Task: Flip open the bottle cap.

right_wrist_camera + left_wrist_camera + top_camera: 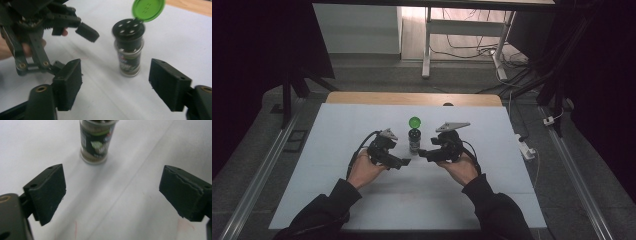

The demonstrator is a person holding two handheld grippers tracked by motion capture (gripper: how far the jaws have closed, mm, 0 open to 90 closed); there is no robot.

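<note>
While spice jar stands upright, green lid flipped up — left claw, right claw both spread, empty.

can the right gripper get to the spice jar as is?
Probably yes. The right gripper is open, and the spice jar stands upright ahead of its jaws with bare table between. The left gripper, also open, sits off to one side, apart from the jar.

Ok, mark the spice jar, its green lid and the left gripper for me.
Spice jar (129,60), right gripper view, on the label.
Green lid (148,9), right gripper view, middle of the flipped-open lid.
Left gripper (112,191), left gripper view, midway between its open jaws.
</note>
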